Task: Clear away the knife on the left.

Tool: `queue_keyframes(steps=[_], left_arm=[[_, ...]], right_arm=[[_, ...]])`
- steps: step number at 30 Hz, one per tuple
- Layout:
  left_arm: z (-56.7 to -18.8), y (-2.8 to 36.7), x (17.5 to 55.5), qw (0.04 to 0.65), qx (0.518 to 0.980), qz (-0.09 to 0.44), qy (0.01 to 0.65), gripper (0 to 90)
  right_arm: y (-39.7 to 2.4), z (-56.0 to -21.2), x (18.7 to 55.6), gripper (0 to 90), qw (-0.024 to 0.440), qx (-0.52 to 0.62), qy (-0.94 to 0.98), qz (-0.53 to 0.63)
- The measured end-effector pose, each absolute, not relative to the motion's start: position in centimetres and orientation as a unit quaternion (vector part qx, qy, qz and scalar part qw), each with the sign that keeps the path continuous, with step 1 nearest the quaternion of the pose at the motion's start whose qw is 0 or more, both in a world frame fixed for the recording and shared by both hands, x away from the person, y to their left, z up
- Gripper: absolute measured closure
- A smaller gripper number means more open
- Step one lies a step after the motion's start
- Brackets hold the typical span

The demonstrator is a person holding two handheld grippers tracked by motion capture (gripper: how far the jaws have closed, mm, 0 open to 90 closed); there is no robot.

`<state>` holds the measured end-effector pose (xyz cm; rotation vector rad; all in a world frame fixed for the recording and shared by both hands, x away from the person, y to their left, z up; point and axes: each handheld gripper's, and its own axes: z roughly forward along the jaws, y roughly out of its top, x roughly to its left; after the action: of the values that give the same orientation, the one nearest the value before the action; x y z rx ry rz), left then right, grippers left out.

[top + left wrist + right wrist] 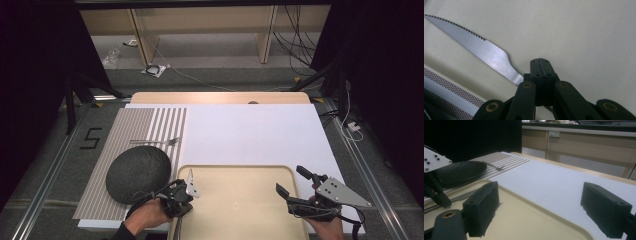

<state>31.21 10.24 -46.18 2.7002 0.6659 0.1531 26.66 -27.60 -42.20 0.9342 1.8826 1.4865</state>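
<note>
My left gripper (540, 65) was clamped on the knife (484, 50), low over the tray (240, 210); release remained. Right gripper (290, 182) stood apart, idle. Fork (155, 142) untouched.

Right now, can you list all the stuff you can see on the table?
tray: one, beige, near middle of the table.
knife: one, silver with a toothed edge, lying on the tray's left side, its handle running under the left claw's tips.
plate: one, dark and bumpy, on the striped mat left of the tray.
fork: one, silver, on the mat beyond the plate.
striped mat: one, grey and white, left side of the table.
white sheet: one, covering most of the table.
left claw: one, black, jaws shut, over the knife's handle; I cannot tell if it grips it.
right claw: one, black, jaws open over the tray's right side.
</note>
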Motion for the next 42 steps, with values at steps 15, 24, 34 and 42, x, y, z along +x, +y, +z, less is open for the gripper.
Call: queue_keyframes(steps=[15,24,34,42], left_arm=[[-46.2,11.5,31.7,0.176,0.950,0.045,0.253,89.0],[-45.8,11.5,31.7,0.191,0.946,0.042,0.259,72.1],[-45.0,12.3,32.4,0.223,0.929,0.068,0.286,33.8],[-44.2,13.0,32.9,0.255,0.915,0.092,0.300,23.9]], right_arm=[[-27.6,-42.2,26.6,16.2,0.279,0.348,0.703,0.554],[-27.6,-42.2,26.6,16.3,0.277,0.348,0.703,0.555],[-27.6,-42.2,26.7,16.2,0.275,0.347,0.702,0.558],[-27.6,-42.3,26.8,16.2,0.275,0.346,0.702,0.558]])
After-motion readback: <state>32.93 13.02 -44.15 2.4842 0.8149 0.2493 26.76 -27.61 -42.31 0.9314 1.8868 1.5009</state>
